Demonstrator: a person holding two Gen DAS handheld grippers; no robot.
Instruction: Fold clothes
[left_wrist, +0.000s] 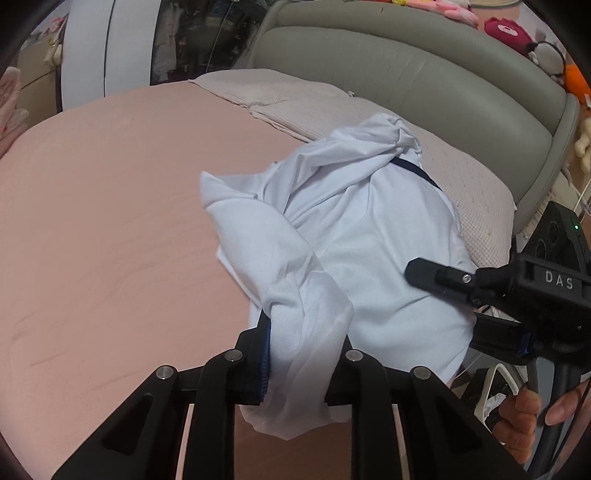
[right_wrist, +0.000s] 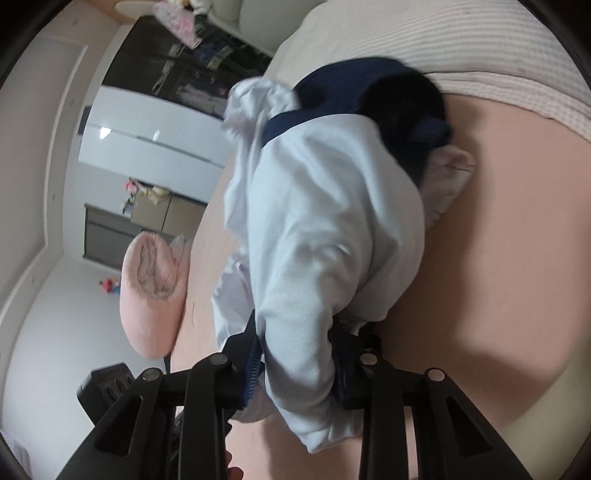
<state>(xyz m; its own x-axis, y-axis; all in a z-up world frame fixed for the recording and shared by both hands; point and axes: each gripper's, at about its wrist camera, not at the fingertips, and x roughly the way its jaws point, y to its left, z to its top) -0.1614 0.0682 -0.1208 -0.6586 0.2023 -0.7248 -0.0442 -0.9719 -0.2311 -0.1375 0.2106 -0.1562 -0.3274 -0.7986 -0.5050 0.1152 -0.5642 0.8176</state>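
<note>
Shirt, pale blue-white with a dark navy band at one end, lies crumpled on the pink bed sheet, toward the side where a cream textured blanket covers the mattress below the grey padded headboard. Your left gripper has its jaws drawn nearly together on a bunched fold of the shirt; the fabric fills the gap, bulges above the pads and hangs loose below them, and a blue pad shows on the left finger. Your right gripper is likewise clamped on a thick roll of the same shirt, cloth pressed between both blue-lined fingers, the jaws held a little wider apart by the bulk. From the left wrist view, the right gripper comes in from the right edge with one finger lying over the shirt; its lower finger is mostly hidden behind cloth. A hand grips its handle at the lower right. From the right wrist view, the navy part of the shirt sits at the far end, near the blanket, and the picture is slightly blurred there. A pink cushion rests at the bed's edge to the left, apart from the shirt. Stuffed toys sit along the top of the headboard.
</note>
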